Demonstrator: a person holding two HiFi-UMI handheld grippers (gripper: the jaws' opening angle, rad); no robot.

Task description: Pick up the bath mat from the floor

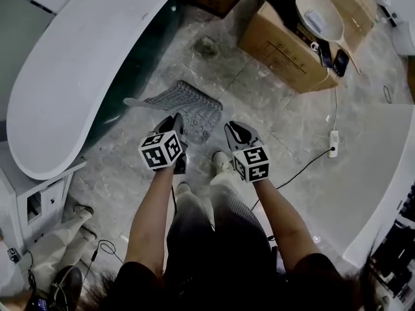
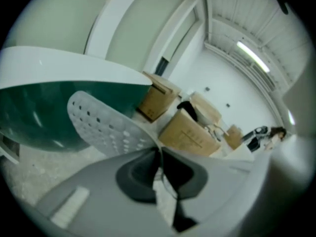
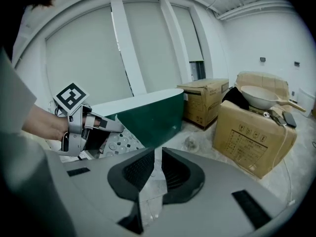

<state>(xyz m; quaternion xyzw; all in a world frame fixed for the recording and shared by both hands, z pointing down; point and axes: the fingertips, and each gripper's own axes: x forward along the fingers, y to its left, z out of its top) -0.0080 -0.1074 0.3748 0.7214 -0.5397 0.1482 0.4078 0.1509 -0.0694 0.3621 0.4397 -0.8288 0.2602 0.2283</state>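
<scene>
The grey perforated bath mat (image 1: pixel 188 105) hangs off the floor, its near edge pinched in my left gripper (image 1: pixel 176 123). In the left gripper view the jaws (image 2: pixel 159 149) are shut on that edge and the mat (image 2: pixel 101 125) fans away up and to the left. My right gripper (image 1: pixel 232 130) is held beside it at the same height, apart from the mat. Its jaws (image 3: pixel 154 154) stand almost together with only a thin slit and nothing between them. The right gripper view shows the left gripper (image 3: pixel 109 127) gripping the mat (image 3: pixel 118 143).
A white bathtub (image 1: pixel 84 63) with a green side stands to the left. Cardboard boxes (image 1: pixel 285 44) with a pale bowl (image 1: pixel 318 15) on top stand at the back right. A power strip (image 1: pixel 333 142) and cable lie on the floor. The person's shoes (image 1: pixel 220 162) are below the grippers.
</scene>
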